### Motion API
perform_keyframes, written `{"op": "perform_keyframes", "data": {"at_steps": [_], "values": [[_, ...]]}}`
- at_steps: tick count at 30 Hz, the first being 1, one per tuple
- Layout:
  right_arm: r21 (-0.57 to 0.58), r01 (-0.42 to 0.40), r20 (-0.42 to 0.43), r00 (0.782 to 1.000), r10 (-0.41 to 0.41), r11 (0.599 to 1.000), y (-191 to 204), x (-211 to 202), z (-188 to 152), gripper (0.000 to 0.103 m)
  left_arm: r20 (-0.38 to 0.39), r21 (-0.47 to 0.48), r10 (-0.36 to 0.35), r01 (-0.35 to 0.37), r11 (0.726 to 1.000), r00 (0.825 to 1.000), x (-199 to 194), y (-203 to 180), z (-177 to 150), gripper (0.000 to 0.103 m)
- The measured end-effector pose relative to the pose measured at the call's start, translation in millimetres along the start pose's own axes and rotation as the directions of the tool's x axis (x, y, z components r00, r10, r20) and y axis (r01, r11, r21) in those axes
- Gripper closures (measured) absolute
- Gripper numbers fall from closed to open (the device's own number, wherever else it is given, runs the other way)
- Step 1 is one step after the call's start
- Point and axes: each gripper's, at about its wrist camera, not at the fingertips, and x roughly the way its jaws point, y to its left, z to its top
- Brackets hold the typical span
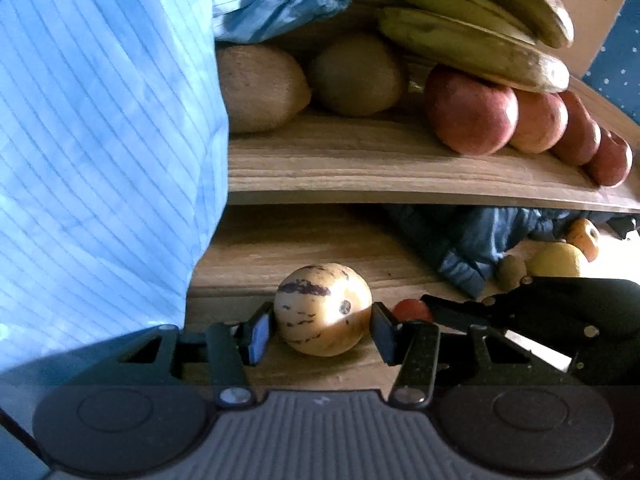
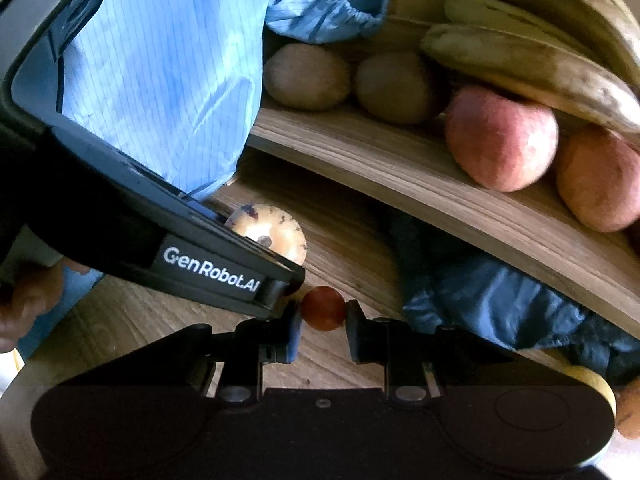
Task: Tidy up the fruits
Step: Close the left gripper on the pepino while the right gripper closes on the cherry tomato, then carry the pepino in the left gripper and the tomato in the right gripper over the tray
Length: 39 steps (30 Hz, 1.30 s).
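Observation:
My left gripper (image 1: 323,326) is shut on a round yellow fruit with purple streaks (image 1: 323,309), low over the lower wooden shelf (image 1: 280,248). My right gripper (image 2: 324,322) is shut on a small red fruit (image 2: 323,307), just right of the left gripper; that red fruit also shows in the left wrist view (image 1: 412,310). The yellow fruit shows in the right wrist view (image 2: 272,232) behind the left gripper's black body (image 2: 208,268). The upper shelf (image 1: 400,164) holds two kiwis (image 1: 356,74), several red apples (image 1: 470,112) and bananas (image 1: 472,46).
A light blue striped sleeve (image 1: 100,140) fills the left. Dark blue cloth (image 1: 472,240) lies under the upper shelf on the right. A yellow fruit (image 1: 558,260), a small kiwi (image 1: 512,270) and an orange fruit (image 1: 586,238) lie at the far right.

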Motion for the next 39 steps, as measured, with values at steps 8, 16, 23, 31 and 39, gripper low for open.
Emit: {"op": "perform_keyframes", "data": {"at_steps": [8,16,23,31,39], "values": [[0.036,0.048,0.017,0.999,-0.048,0.998,-5,-32,-16,0.079,0.016,0.032,-0.03,0.029,0.999,0.999,-12,-14,-17,0.048],[0.079,0.095,0.031,0.995,-0.098,0.992,5,-74,-42,0.078,0.014,0.069,-0.065,0.064,0.996,0.998,-29,-46,-28,0.048],[0.135,0.131,0.028,0.99,-0.136,0.982,14,-103,-70,0.078,0.011,0.102,-0.093,0.092,0.991,0.996,-40,-64,-46,0.048],[0.164,0.145,0.028,0.988,-0.152,0.976,25,-132,-99,0.078,0.018,0.12,-0.114,0.111,0.987,0.993,-58,-79,-68,0.048],[0.17,0.14,0.02,0.989,-0.145,0.976,32,-156,-124,0.078,0.018,0.125,-0.119,0.116,0.985,0.993,-73,-96,-92,0.048]]}}
